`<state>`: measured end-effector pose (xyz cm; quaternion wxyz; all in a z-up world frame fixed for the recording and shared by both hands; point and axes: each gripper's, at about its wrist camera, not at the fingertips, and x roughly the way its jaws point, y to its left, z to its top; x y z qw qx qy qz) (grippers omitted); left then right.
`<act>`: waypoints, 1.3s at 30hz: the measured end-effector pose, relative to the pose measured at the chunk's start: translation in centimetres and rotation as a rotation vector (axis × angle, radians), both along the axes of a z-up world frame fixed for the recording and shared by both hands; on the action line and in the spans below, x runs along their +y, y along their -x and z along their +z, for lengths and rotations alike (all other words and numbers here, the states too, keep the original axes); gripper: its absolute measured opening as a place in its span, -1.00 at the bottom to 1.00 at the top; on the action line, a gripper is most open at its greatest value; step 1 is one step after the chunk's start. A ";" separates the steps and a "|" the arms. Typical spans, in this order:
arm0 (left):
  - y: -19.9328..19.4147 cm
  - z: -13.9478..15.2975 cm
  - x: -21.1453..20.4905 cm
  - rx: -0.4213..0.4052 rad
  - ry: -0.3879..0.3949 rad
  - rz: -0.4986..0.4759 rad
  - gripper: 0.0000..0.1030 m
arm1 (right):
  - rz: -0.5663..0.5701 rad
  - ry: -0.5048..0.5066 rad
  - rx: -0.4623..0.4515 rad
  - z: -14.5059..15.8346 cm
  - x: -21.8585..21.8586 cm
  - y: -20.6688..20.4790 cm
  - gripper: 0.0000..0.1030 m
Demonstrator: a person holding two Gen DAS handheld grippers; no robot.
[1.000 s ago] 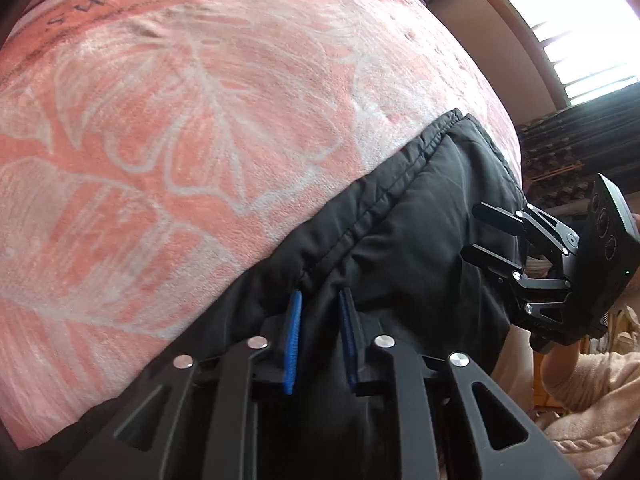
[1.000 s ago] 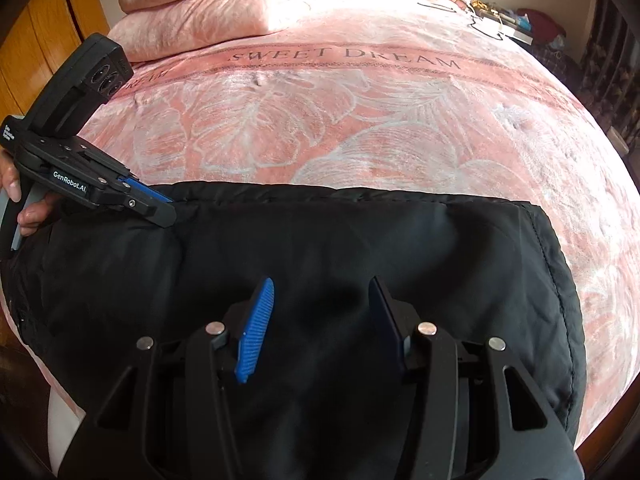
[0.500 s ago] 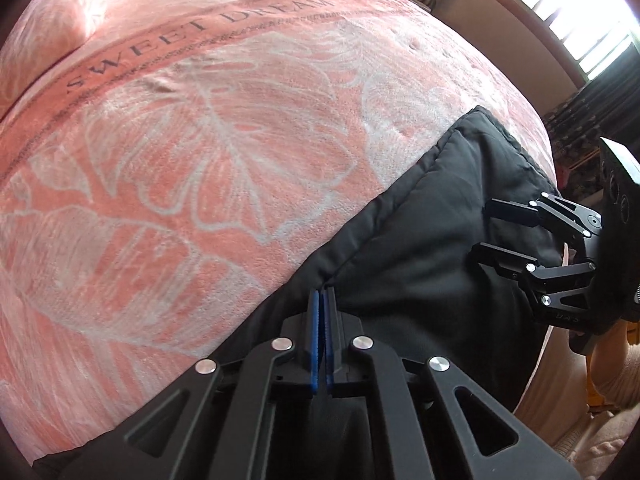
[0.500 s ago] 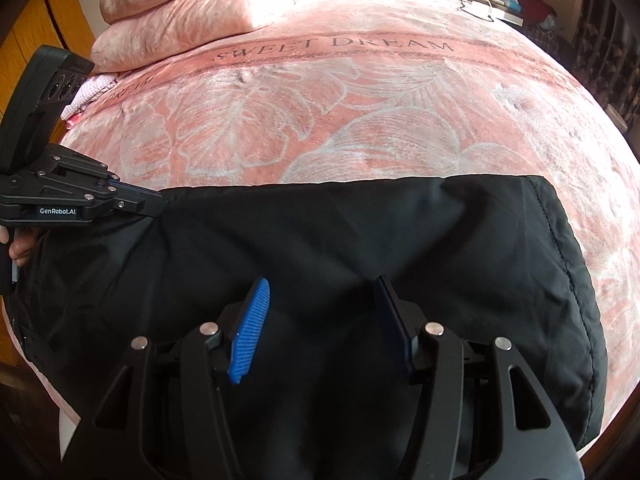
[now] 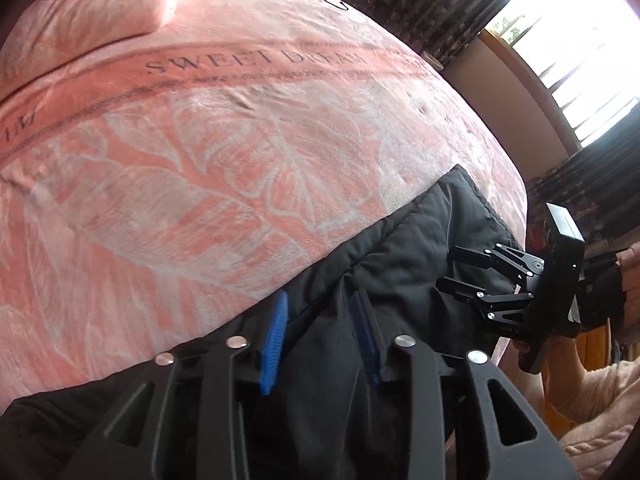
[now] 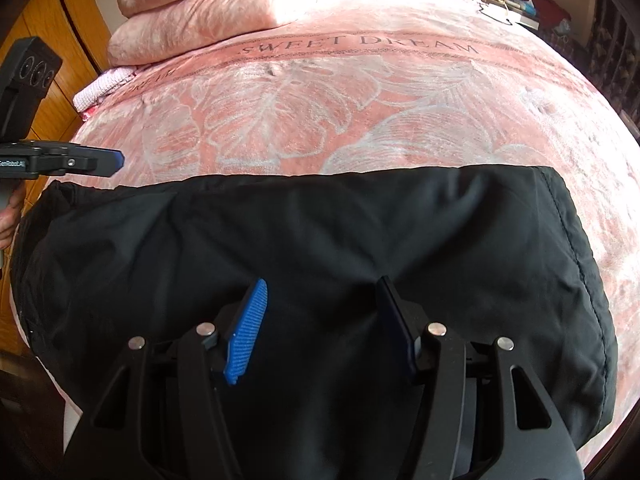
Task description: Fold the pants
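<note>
The black pants (image 6: pixel 340 240) lie folded in a wide rectangle at the near edge of the pink bed; they also show in the left wrist view (image 5: pixel 400 280). My left gripper (image 5: pixel 320 312) is open above the pants' far seam, holding nothing; in the right wrist view it (image 6: pixel 116 160) hovers just above the pants' left corner. My right gripper (image 6: pixel 320 292) is open above the middle of the pants, empty. In the left wrist view it (image 5: pixel 448 268) hangs over the pants' right end.
A pink blanket (image 6: pixel 360 92) with leaf print and "SWEET DREAM" lettering covers the bed. Pink pillows (image 6: pixel 208 12) are stacked at the far left. A wooden wardrobe (image 6: pixel 52 24) stands left of the bed. Curtains and a bright window (image 5: pixel 560 60) are at the right.
My left gripper was shut on the pants' edge half a second ago; it has opened, let go and lifted off. My right gripper stays open over the pants.
</note>
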<state>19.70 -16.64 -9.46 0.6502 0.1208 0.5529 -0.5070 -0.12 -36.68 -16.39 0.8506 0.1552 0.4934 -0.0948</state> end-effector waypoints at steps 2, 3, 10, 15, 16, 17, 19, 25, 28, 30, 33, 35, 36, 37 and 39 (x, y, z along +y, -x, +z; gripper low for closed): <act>-0.8 0.4 2.4 -0.018 -0.038 -0.011 0.10 | -0.006 -0.003 0.003 0.0 -0.2 0.3 0.11; -1.1 0.2 3.4 -0.023 -0.067 -0.023 0.08 | -0.005 -0.001 0.004 0.0 -0.2 0.3 0.11; -0.9 -3.9 5.7 -0.013 -0.230 -0.105 -0.01 | 0.035 -0.005 -0.007 0.7 1.7 -0.3 0.12; -2.3 -5.3 7.3 0.072 -0.200 -0.096 -0.01 | 0.114 0.045 -0.026 2.3 4.1 -1.0 0.09; -2.8 -5.1 8.0 0.086 -0.188 -0.082 -0.01 | 0.129 0.054 -0.028 2.6 4.5 -1.2 0.09; -3.3 -4.9 8.6 0.089 -0.179 -0.071 -0.01 | 0.147 0.060 -0.031 2.8 4.7 -1.5 0.09; -3.9 -4.7 9.5 0.093 -0.177 -0.077 -0.02 | 0.198 0.058 -0.038 3.1 5.1 -2.3 0.09; -2.0 -4.1 8.1 -0.009 -0.230 -0.337 -0.02 | 0.264 0.029 -0.016 3.0 5.5 -5.2 0.06; -0.9 -4.4 7.0 -0.064 -0.274 -0.469 -0.02 | 0.268 0.035 0.002 2.4 6.0 -5.3 0.06; -0.9 -5.3 6.8 -0.039 -0.314 -0.524 -0.02 | 0.277 0.025 0.004 2.1 6.4 -5.3 0.07; -1.5 -6.1 6.3 0.004 -0.337 -0.521 -0.10 | 0.282 0.023 0.018 1.6 6.9 -5.3 0.07; -2.0 -6.2 6.2 -0.002 -0.359 -0.505 -0.42 | 0.279 0.032 0.029 1.2 7.0 -5.4 0.07; -2.2 -6.1 6.3 -0.005 -0.360 -0.502 -0.71 | 0.276 0.035 0.032 1.1 7.1 -5.4 0.08; -2.2 -5.9 6.4 -0.010 -0.352 -0.503 -0.84 | 0.273 0.035 0.031 1.1 7.0 -5.4 0.09; -1.3 -5.7 6.6 -0.044 -0.350 -0.533 -0.95 | 0.269 0.031 0.027 1.2 7.0 -5.3 0.11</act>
